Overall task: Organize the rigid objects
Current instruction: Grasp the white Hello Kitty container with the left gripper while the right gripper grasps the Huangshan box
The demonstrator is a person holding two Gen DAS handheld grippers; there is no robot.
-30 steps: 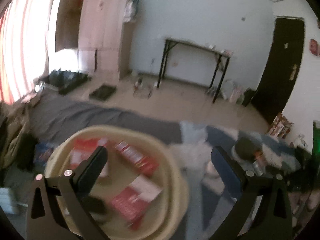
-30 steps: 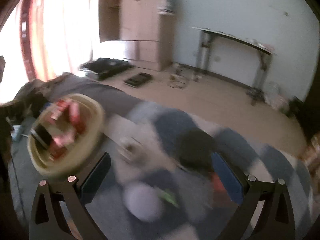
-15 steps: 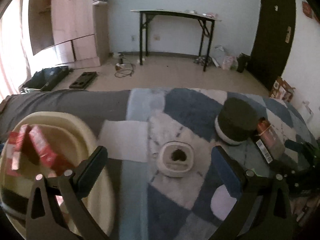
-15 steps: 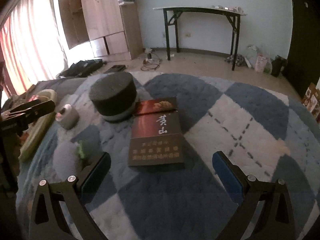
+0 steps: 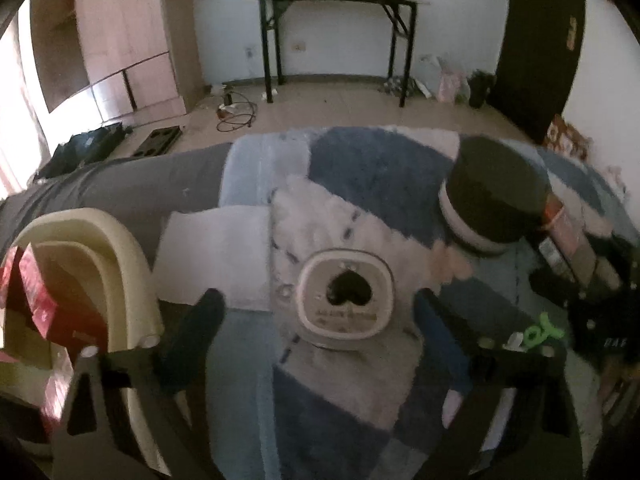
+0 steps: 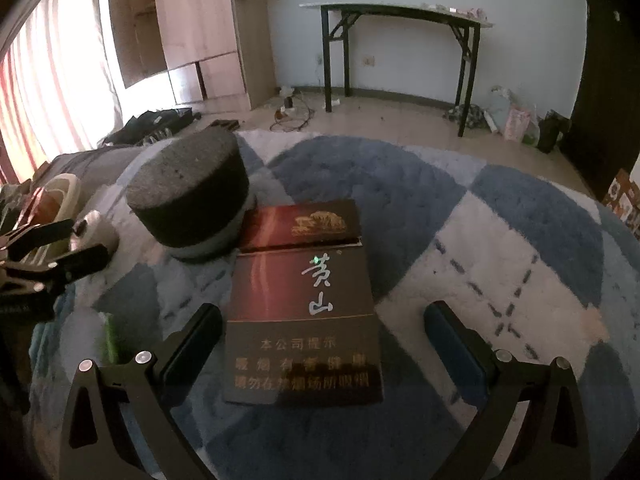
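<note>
Red cartons [image 5: 38, 300] are seen stacked inside the cream oval plastic basin [image 5: 132, 256] at the left edge of the blue-and-white checked plush blanket [image 6: 500, 240]. The left gripper [image 5: 316, 320] is seen with jaws spread, just narrowed, straddling without contact the white rounded-square compact case [image 5: 346, 300], lying flat with its black heart-shaped window up. The right gripper [image 6: 320, 344] is held open over the dark red flat cigarette carton [image 6: 304, 308], untouched, long axis running away from the camera, far end touching the black foam cylinder [image 6: 190, 192].
</note>
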